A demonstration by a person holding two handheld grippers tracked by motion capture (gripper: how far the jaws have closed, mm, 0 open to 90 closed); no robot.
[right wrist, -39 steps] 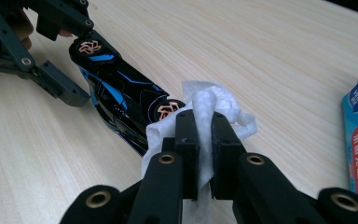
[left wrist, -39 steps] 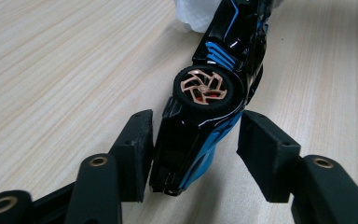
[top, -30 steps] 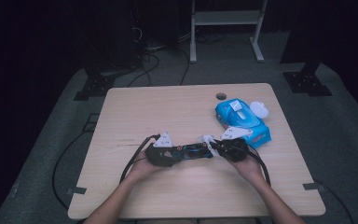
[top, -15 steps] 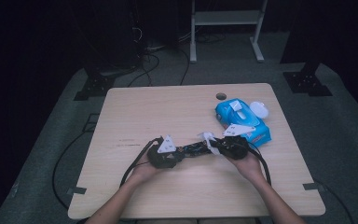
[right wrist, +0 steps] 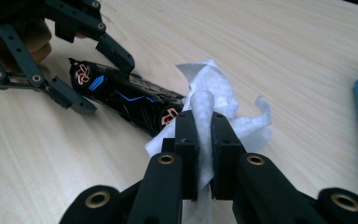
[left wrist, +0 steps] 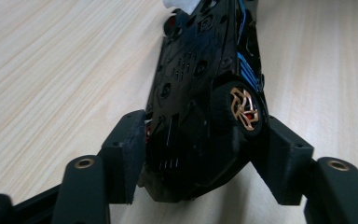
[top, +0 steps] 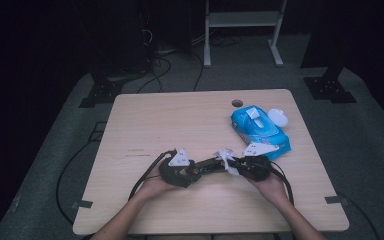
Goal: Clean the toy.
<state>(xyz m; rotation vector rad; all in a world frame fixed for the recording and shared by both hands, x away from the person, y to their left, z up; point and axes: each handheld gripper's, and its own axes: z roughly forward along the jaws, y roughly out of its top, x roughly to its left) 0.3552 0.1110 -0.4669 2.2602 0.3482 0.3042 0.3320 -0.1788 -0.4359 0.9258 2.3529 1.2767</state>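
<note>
Near the table's (top: 130,130) front edge, the left gripper (left wrist: 200,154) loosely brackets a black toy car (left wrist: 200,79), jaws just widened; the right gripper (right wrist: 204,140) pinches a white wipe (right wrist: 214,88) against it. Wiping pressure could push the car free.

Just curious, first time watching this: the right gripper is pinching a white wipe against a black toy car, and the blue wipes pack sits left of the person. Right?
Not quite: the blue wipes pack lies to the person's right, as the high view shows. The right gripper does pinch the white wipe at the black toy car.
</note>
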